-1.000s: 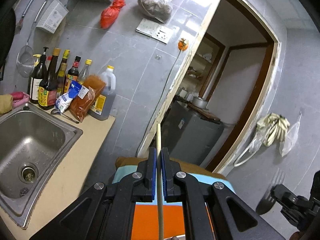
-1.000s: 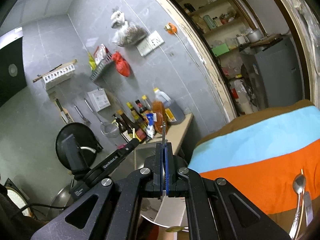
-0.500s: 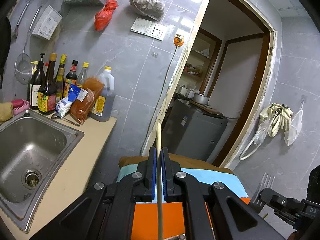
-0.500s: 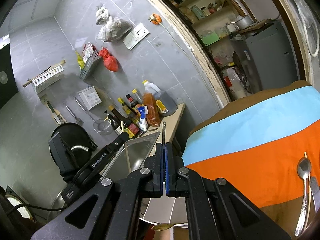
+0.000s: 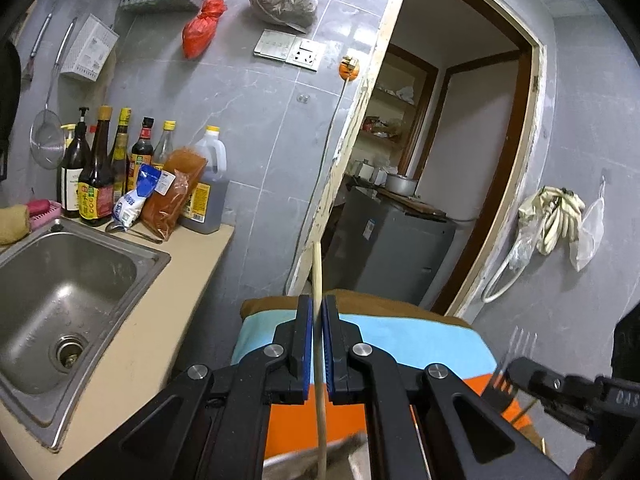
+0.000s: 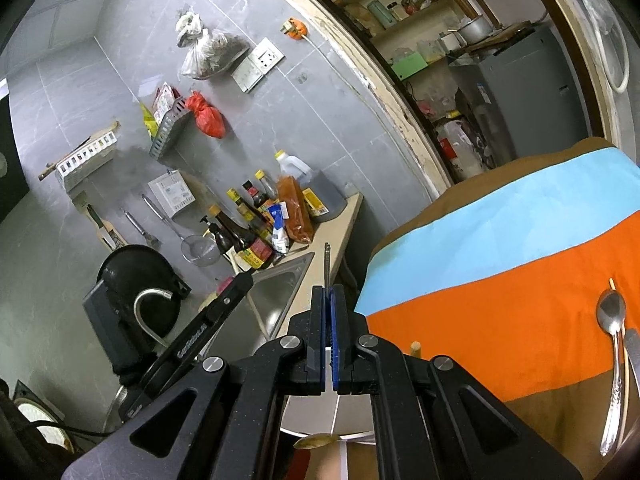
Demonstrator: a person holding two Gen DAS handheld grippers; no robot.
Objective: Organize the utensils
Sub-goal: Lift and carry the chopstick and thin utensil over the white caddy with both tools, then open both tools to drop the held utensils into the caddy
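A kitchen corner: two hand-held grippers hover over a bench draped in a striped cloth (image 6: 520,256), each carrying one utensil. The left gripper (image 5: 315,320) has its jaws pinched narrow on a pale wooden chopstick (image 5: 317,268), which runs straight up between the blue pads and out past their tips. The right gripper (image 6: 329,308) has its jaws nearly closed on a thin metal handle (image 6: 327,264); the left wrist view shows this to be a fork (image 5: 508,364), tines up, at the lower right of that frame.

Judging by the task, the step in hand appears to be carrying both pieces to a container. To do it well, each utensil should be kept upright and firmly clamped, lowered slowly, and released only once its lower end is inside, so that neither tips out or knocks the other.

The right wrist view alone shows a white container (image 6: 352,416) just below the jaws, a spoon (image 6: 614,364) lying on the orange stripe at the right with another piece beside it, and the short end of a wooden stick (image 6: 416,347) near the gripper. The left wrist view alone shows the steel sink (image 5: 60,300), its drain, and the bottles (image 5: 100,172) standing behind it.
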